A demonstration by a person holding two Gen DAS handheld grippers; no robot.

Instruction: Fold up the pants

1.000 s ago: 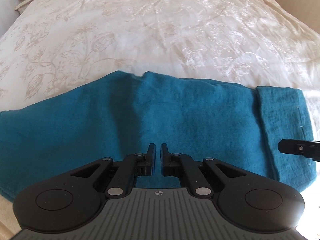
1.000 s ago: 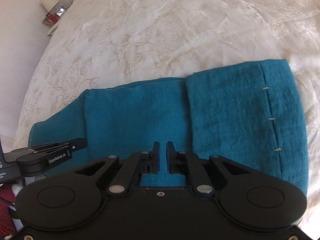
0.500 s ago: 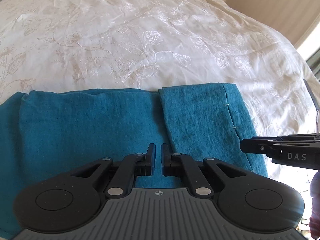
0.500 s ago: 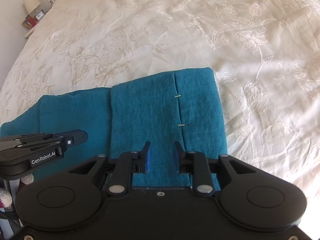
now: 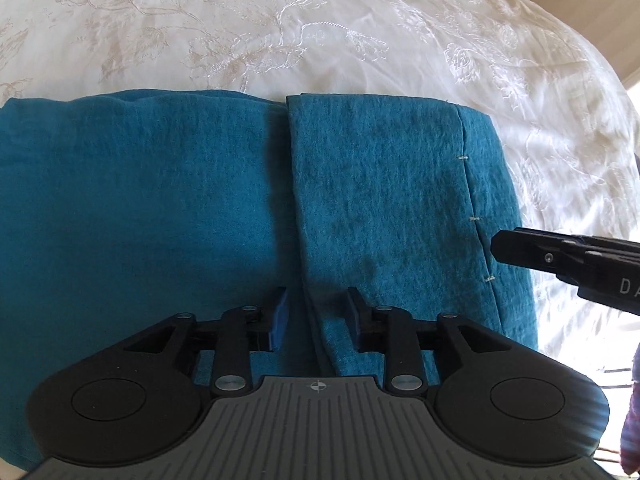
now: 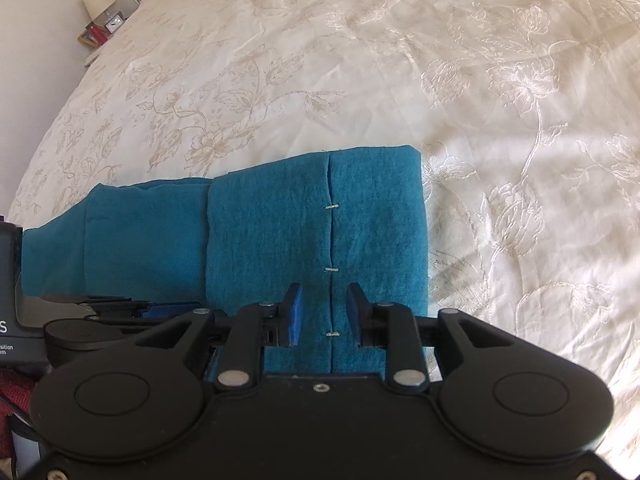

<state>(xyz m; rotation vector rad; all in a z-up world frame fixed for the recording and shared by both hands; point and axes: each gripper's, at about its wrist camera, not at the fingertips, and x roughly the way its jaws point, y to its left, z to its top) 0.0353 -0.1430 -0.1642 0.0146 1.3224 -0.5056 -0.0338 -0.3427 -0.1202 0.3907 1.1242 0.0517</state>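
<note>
Two hand-held grippers, one pair of teal pants. Nearest in, the left hand-held gripper point(image 5: 316, 314) hovers low over the cloth with its fingers apart, straddling the edge of the folded-over layer. The right hand-held gripper point(image 6: 323, 312) is spread too, empty, a finger on either side of the stitched seam point(image 6: 331, 240), where three small pale stitches run in a line. The pants point(image 6: 256, 240) lie flat, folded, on the bed point(image 6: 500, 120). Beyond, the cream embroidered cover stretches away; far left, one lamp point(image 6: 97, 0) stands on a bedside stand.
</note>
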